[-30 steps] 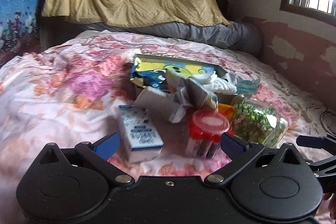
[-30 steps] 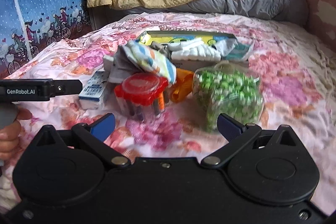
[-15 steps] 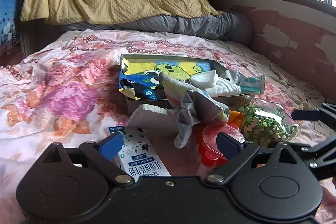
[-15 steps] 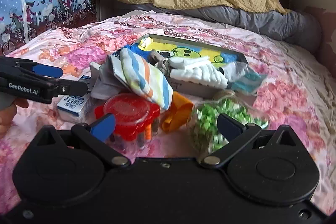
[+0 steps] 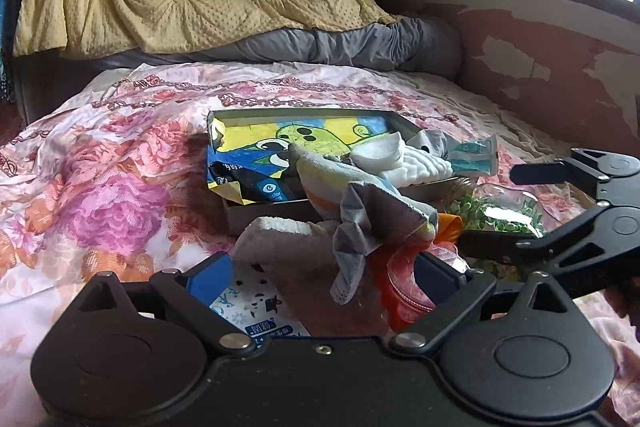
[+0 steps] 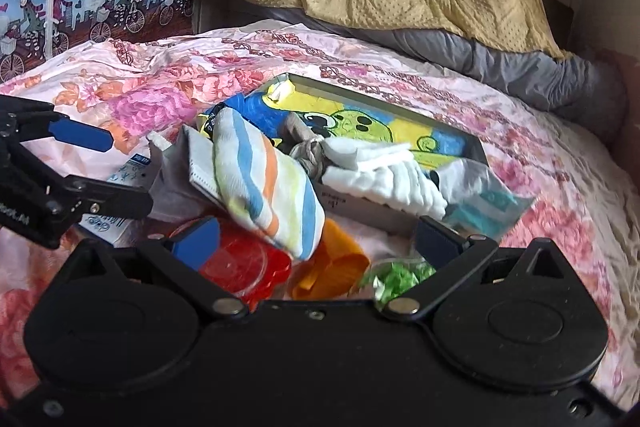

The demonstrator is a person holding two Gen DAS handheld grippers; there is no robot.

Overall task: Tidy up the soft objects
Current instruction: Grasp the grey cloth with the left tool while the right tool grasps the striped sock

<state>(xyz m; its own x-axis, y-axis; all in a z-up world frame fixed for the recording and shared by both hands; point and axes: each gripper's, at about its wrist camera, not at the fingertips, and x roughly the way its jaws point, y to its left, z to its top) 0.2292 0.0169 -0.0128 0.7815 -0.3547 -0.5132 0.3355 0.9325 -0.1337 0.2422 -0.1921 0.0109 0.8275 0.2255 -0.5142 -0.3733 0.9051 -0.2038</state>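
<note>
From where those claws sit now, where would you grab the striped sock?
Probably the striped sock's rounded lower end, hanging free over the red lid. The right claw, open, sits just below it, so coming up from the near side suits. The upper part lies against the box and other cloths, harder to pinch cleanly.

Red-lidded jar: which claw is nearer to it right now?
Close call, probably the right. The right claw, open, has the red-lidded jar directly under its left finger. The left claw, also open, has the jar just behind its right finger.
</note>
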